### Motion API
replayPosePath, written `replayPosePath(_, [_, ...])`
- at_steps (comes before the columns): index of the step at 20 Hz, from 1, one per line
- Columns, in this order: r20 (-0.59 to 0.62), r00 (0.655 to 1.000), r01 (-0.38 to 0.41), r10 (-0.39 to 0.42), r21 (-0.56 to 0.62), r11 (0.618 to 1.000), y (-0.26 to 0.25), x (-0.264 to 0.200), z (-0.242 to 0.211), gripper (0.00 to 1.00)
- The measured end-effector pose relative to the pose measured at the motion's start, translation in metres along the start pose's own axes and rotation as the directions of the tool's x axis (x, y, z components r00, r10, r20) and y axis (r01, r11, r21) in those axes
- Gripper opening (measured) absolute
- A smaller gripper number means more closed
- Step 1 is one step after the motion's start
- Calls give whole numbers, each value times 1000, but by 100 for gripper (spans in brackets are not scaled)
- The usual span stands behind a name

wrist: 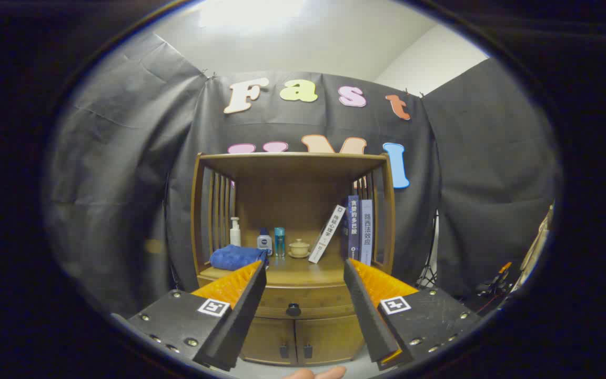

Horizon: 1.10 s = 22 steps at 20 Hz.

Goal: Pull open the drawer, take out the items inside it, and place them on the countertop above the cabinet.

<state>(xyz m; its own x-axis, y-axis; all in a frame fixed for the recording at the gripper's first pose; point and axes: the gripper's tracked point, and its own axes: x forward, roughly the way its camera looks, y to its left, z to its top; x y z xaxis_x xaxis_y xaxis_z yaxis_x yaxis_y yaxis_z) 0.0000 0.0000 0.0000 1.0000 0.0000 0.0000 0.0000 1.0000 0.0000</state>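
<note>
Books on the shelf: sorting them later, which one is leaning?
The white book, left of the two upright blue ones, tilts rightward. The gripper fingers are open.

We see a staged recording booth, not a lived-in home. Black cloth hangs as walls, with a white wall visible above it. A stand and cables sit beside the cloth. We note 1 wooden cabinet dressed as household furniture: its countertop carries 3 books, 3 bottles, a lidded cup and a towel.
</note>
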Motion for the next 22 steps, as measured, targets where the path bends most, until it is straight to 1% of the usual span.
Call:
replayPosePath(4, [-7, 1000, -4, 4, 7, 1000, 2, 2, -1, 89])
replayPosePath(16, [-9, 999, 48, -48, 19, 999, -17, 3, -4, 89])
replayPosePath(18, [-7, 998, 54, -54, 6, 998, -17, 5, -5, 89])
replayPosePath(22, [-9, 996, 85, -86, -72, 994, -15, 22, -17, 89])
